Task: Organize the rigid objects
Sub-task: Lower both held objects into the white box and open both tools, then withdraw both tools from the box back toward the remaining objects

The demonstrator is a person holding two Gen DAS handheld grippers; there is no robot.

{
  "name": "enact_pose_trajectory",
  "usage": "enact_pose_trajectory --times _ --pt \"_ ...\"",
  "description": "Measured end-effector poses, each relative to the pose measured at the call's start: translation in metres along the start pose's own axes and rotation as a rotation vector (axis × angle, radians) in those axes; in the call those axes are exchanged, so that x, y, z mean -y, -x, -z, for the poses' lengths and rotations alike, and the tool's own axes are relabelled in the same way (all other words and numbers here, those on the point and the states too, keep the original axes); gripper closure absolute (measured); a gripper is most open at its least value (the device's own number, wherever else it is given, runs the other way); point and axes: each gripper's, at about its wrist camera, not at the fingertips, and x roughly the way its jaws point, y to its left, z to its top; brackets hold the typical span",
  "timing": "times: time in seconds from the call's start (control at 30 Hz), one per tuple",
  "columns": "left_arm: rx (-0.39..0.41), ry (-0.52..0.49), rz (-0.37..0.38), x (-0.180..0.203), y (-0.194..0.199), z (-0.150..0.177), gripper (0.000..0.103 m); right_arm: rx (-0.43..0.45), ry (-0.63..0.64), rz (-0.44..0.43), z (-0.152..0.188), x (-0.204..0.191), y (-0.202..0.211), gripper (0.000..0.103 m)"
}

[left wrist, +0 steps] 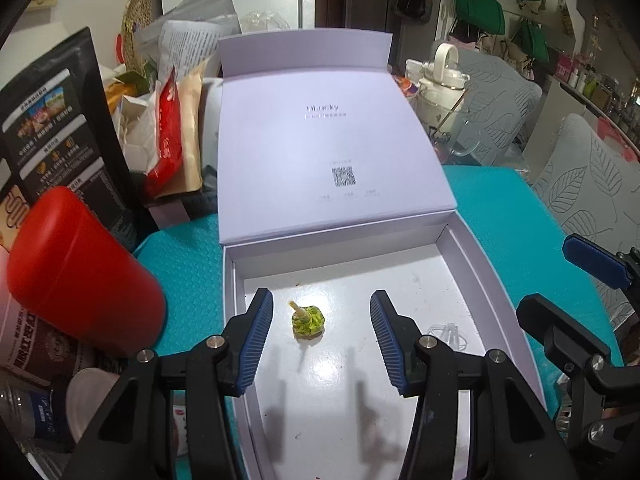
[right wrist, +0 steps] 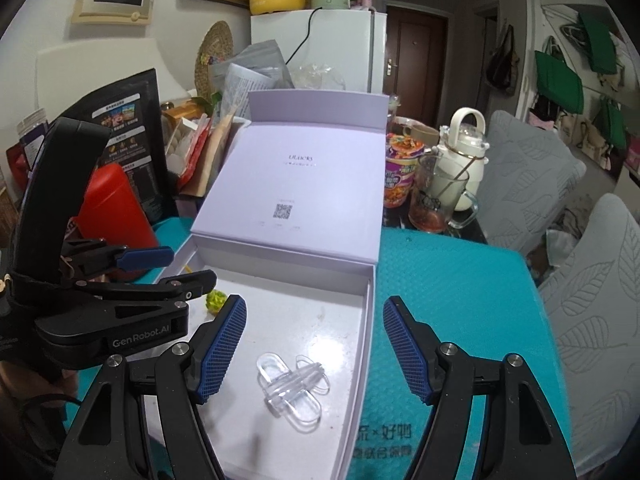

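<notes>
An open white box lies on the teal mat, its lid folded back. On the box floor rests a small green faceted piece with a pale stick, also visible in the right wrist view. My left gripper hangs open just above it, pads clear of it. A clear plastic piece lies on the floor near the right wall, faint in the left wrist view. My right gripper is open above it, holding nothing. Each gripper shows in the other's view, the left gripper and the right gripper.
A red canister and a black snack bag crowd the box's left side. Behind the box are a noodle cup, a glass mug and a white jug. Teal mat stretches right toward grey chairs.
</notes>
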Motion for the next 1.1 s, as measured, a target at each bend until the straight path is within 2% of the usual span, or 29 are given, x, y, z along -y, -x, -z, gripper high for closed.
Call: enact_pose_trajectory --times 0.57,1.1 --pt "0.126 -0.029 0.006 0.013 0.079 0.004 0.053 0.108 0.029 0.043 -0.001 -0.011 0.074 0.031" --pt "0.194 -0.064 0.042 0.034 0.145 0.040 0.053 0.178 0.036 0.089 0.027 -0.015 0.147 0.031"
